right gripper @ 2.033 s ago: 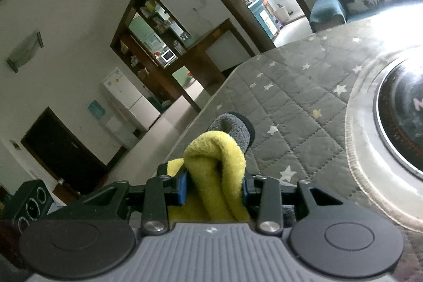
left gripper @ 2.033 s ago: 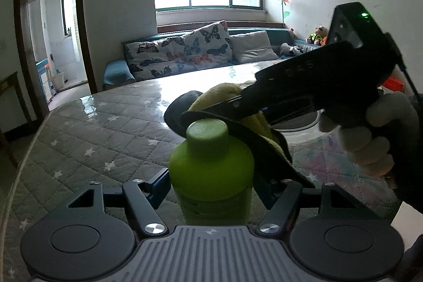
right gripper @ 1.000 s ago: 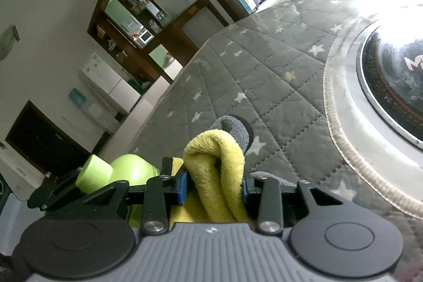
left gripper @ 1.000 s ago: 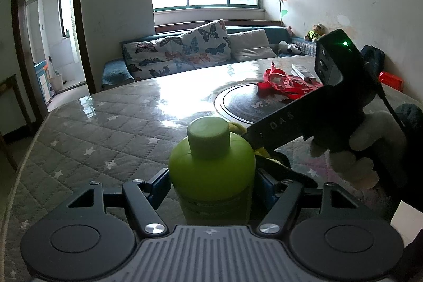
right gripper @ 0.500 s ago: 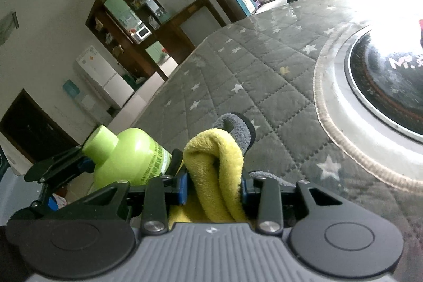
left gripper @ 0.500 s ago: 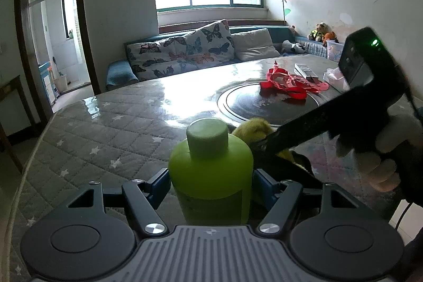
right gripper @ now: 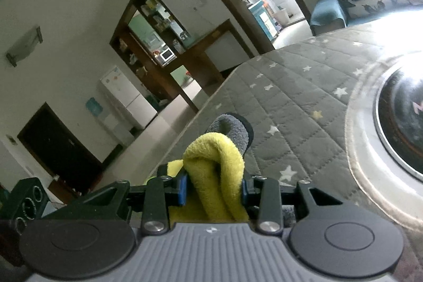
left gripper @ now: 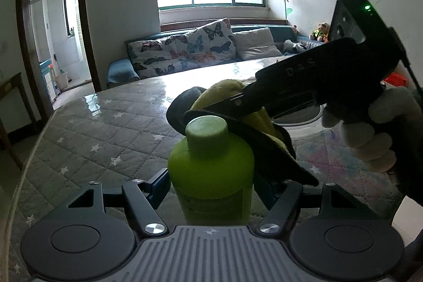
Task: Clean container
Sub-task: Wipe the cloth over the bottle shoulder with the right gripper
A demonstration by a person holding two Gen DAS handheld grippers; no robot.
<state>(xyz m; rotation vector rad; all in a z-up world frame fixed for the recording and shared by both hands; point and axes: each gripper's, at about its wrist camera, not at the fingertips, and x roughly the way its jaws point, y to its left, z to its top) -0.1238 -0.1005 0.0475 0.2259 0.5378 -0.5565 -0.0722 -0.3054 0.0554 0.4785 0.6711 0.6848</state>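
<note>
My left gripper (left gripper: 211,184) is shut on a lime-green plastic bottle (left gripper: 211,171) with a green cap, held upright above the table. My right gripper (right gripper: 214,186) is shut on a folded yellow and grey cloth (right gripper: 216,171). In the left wrist view the right gripper body (left gripper: 317,81) comes in from the right and the cloth (left gripper: 227,91) lies against the bottle's cap and right shoulder. The bottle is hidden in the right wrist view.
The table carries a grey quilted star-pattern cover (left gripper: 105,134) and a round black glass turntable (right gripper: 401,123) in a pale ring. A sofa with butterfly cushions (left gripper: 190,49) stands behind, below the window. A gloved hand (left gripper: 375,134) holds the right gripper.
The right gripper has risen and tilted, bringing the cloth from beside the bottle's right flank up over its cap and shoulder. The bottle has dropped out of the right wrist view. The left gripper holds still.
</note>
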